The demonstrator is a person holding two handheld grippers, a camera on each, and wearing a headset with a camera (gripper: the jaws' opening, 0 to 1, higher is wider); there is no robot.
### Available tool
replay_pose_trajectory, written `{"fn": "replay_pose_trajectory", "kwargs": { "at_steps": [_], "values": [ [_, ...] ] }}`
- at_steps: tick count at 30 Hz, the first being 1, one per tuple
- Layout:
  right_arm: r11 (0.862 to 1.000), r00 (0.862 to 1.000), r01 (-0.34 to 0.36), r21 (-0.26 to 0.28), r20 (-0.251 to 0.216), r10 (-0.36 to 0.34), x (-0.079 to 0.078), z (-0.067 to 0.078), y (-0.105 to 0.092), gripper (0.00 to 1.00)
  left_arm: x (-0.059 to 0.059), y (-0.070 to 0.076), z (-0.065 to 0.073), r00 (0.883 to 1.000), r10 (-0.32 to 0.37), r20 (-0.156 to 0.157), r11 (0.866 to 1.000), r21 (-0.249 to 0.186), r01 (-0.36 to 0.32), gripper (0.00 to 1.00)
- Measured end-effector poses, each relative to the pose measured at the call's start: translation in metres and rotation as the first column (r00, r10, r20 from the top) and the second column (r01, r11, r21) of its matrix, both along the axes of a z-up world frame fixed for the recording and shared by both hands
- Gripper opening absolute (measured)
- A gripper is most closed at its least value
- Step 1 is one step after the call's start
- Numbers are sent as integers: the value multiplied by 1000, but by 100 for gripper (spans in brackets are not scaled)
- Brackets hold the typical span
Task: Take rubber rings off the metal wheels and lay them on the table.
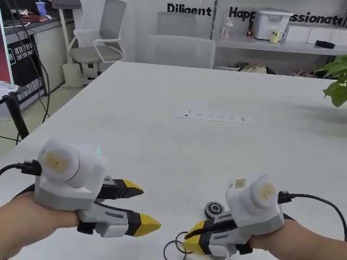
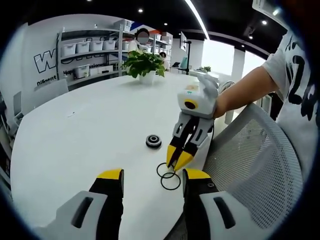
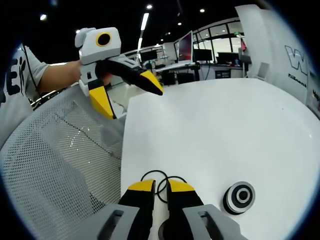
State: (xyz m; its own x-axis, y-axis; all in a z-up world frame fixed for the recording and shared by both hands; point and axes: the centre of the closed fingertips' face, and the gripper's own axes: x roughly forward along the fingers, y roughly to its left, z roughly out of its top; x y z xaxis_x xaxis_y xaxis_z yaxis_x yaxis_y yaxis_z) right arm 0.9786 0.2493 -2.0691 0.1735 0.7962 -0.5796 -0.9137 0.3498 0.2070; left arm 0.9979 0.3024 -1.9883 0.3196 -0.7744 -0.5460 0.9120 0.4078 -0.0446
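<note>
2 rubber rings point(image 2: 168, 176) lie at the near edge of the table point(image 1: 179, 92). My right gripper point(image 3: 161, 186) sits nearly closed over them, cannot tell if pinching. Left gripper point(image 1: 143, 206) released. Laying-down step; next, probably regrip metal wheel point(image 1: 214, 209) nearby.

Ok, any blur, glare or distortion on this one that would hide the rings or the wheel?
Head view: even soft light, sharp, no glare on the table; the rubber rings sit close to the bottom edge. Left gripper view: strong fisheye bending, bright ceiling lights, yet the rings and the metal wheel stay crisp. Right gripper view: same bending, wheel clear, no glare on it.
</note>
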Motion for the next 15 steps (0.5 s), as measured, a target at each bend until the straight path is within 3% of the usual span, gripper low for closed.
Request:
{"fn": "replay_pose_trajectory", "kwargs": {
  "at_steps": [15],
  "values": [
    [997,998,54,63,16,-55,5,18,-8,12,0,-8,1,1000,-14,-3,1000,7,14,45]
  ]
}}
